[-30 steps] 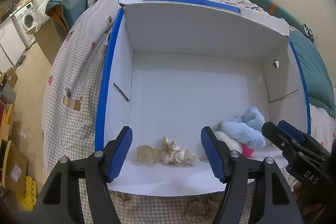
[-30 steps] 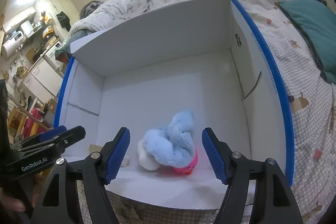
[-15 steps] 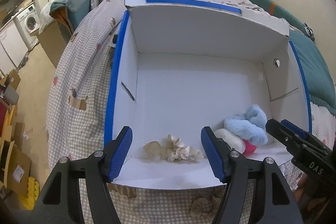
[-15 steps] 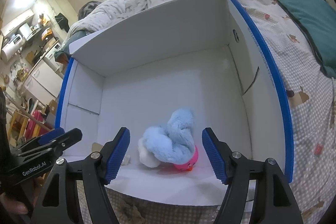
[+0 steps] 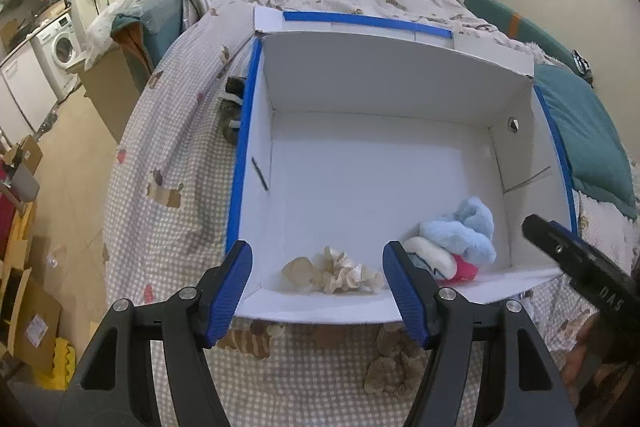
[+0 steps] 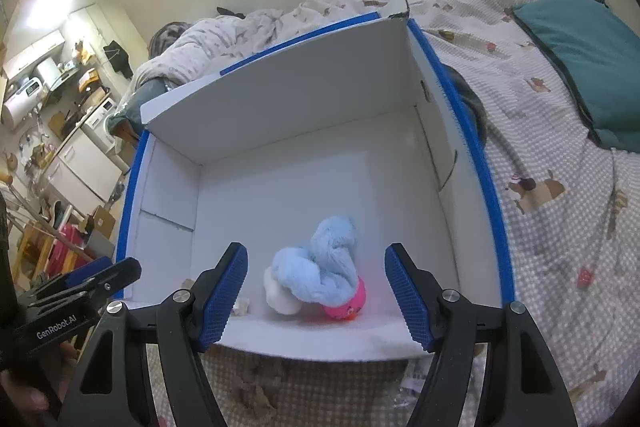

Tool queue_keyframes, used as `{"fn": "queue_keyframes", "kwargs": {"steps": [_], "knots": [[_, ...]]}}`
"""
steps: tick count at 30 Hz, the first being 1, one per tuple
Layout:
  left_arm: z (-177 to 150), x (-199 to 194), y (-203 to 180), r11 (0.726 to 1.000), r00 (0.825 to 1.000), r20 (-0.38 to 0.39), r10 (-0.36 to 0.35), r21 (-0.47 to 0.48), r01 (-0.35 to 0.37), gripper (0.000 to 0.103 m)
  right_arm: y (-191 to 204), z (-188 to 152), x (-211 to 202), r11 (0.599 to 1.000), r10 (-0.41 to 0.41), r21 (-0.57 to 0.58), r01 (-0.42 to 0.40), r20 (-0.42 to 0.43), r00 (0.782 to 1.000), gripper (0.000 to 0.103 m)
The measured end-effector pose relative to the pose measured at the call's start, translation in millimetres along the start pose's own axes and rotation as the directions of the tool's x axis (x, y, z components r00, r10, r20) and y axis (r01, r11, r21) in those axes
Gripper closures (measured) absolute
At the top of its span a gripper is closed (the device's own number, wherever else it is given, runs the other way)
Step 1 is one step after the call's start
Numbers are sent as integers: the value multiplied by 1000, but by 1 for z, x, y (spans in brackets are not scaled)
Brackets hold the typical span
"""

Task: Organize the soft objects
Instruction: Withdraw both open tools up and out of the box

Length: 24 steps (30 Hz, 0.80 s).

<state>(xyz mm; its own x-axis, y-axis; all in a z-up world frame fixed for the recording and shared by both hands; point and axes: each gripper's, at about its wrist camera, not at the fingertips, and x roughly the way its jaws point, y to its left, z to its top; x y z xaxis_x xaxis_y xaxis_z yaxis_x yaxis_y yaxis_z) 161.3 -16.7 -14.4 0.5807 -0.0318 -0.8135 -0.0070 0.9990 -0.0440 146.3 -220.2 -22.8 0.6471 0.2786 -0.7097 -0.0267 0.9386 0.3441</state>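
**Both grippers poised at the box's near edge**

The left gripper and right gripper hover level over the near rim of the white box, jaws spread wide, holding nothing. Inside, the cream scrunchie lies at 6 o'clock; the blue plush bundle sits at 5 o'clock. A checked blanket surrounds the box.

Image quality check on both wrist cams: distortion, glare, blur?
Left wrist: heavy fisheye bend on the white box rim, dark vignette corners, no glare, the cream scrunchie sharp between the open left claw. Right wrist: same barrel warp, a blown-out ceiling light at upper left, the blue plush in focus ahead of the open right claw, soft shadow under it.
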Motion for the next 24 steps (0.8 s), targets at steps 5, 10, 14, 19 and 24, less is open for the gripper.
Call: {"fn": "queue_keyframes", "kwargs": {"steps": [5, 10, 14, 19, 24], "knots": [[-10, -7, 13, 998, 1000, -14, -7, -65, 6, 38, 4, 0, -15, 1000, -3, -6, 3, 13, 1000, 28], [-18, -17, 24, 995, 1000, -5, -11, -100, 10, 38, 4, -7, -25, 1000, -1, -6, 1, 11, 1000, 28], [-23, -20, 29, 992, 1000, -10, -16, -125, 15, 38, 2, -17, -32, 1000, -3, 1, 3, -1, 1000, 28], [-33, -24, 28, 992, 1000, -21, -14, -129, 11, 38, 1, -23, -47, 1000, -3, -3, 3, 9, 1000, 28], [-49, -30, 24, 993, 1000, -29, -12, -118, 8, 38, -3, -31, -56, 1000, -7, 8, 7, -2, 1000, 28]]}}
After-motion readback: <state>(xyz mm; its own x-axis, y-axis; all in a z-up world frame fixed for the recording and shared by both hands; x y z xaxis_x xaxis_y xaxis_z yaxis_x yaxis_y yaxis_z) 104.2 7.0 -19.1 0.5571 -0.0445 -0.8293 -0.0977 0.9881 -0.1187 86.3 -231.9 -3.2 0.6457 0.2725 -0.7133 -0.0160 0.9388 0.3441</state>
